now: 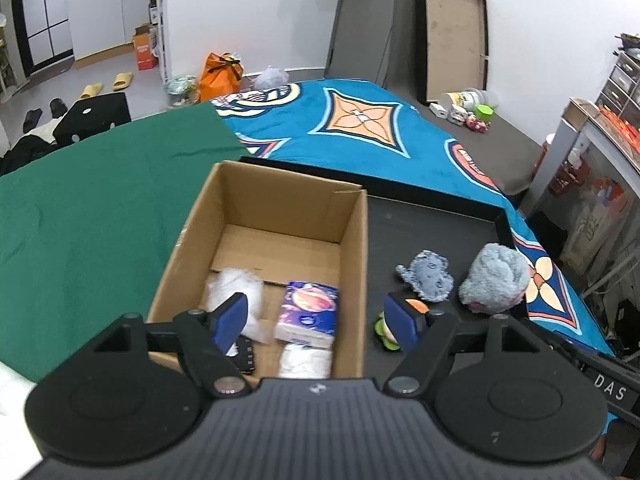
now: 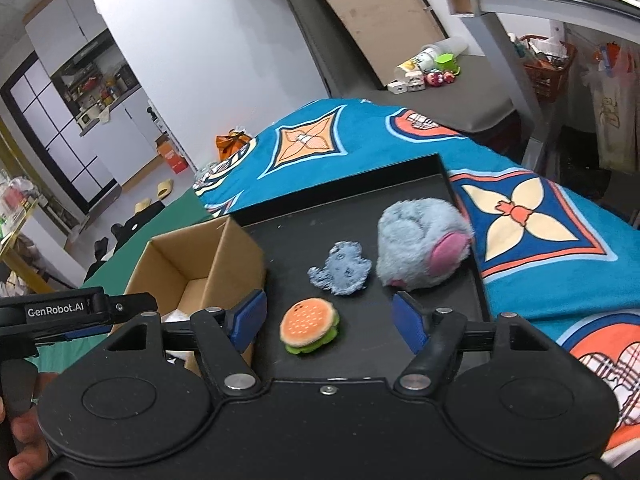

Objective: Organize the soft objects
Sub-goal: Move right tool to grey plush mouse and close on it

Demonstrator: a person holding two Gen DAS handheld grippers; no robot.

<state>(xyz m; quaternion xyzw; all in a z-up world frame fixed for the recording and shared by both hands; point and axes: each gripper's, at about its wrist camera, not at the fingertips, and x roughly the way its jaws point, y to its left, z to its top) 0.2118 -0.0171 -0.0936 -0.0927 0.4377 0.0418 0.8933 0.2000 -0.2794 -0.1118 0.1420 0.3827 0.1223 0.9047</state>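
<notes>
The left gripper (image 1: pixel 316 318) hung wide open and empty over the cardboard box (image 1: pixel 352 236) at the black tray's (image 2: pixel 440 356) left edge, tissue packs (image 1: pixel 307 314) already inside, while the right gripper (image 2: pixel 328 322), equally open and empty, framed the hamburger plush (image 2: pixel 310 326) near the tray's front edge, apparently the next pick.

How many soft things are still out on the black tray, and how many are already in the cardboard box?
On the black tray: 3 (burger toy, flat blue plush, big fluffy blue plush)
In the cardboard box: 3 (tissue pack, white fluffy thing, white roll)
Total: 6
</notes>
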